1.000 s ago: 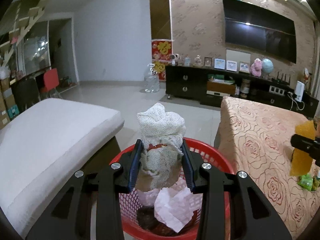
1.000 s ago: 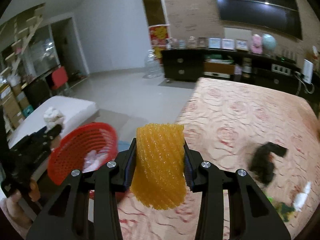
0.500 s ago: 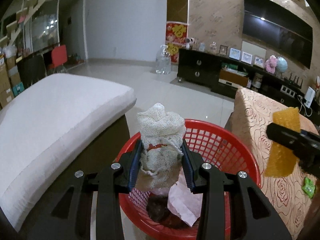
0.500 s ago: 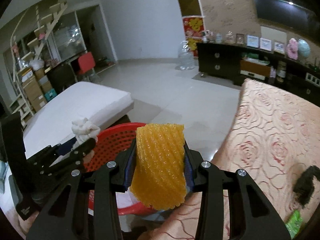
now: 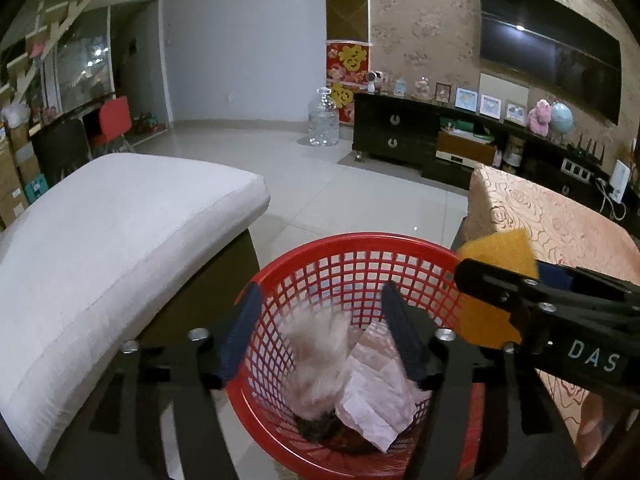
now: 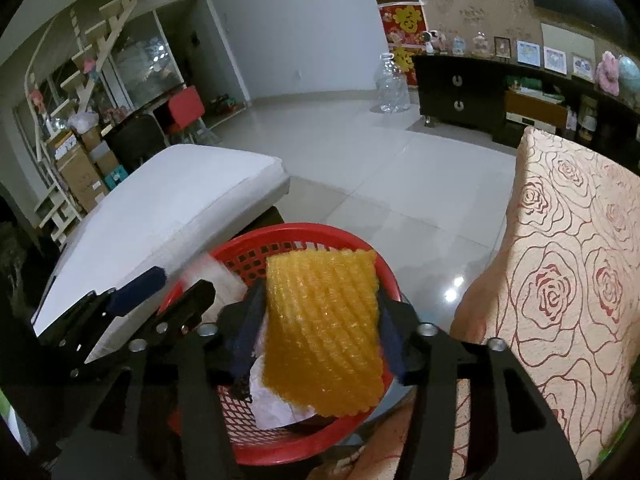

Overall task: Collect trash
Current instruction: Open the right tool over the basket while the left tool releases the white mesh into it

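Falling as a blur, white mesh wad (image 5: pixel 316 364) was inside red basket (image 5: pixel 344 240), betw. left gripper (image 5: pixel 320 336) fingers w/o touching; jaws opening. Orange foam net (image 6: pixel 320 332) sat betw. right gripper (image 6: pixel 318 332) pads over basket, jaws opening, contact unclear. Pink paper (image 5: pixel 376 396) lay in basket. White cushion (image 5: pixel 112 240) left, rose-print cloth (image 6: pixel 568 292) right.

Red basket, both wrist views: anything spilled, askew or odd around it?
Nothing spilled. The red basket stands upright on the floor with pink paper inside. The blurred white mesh wad is dropping into it from the opening left gripper. The yellow foam net sits between the opening right gripper above the basket.
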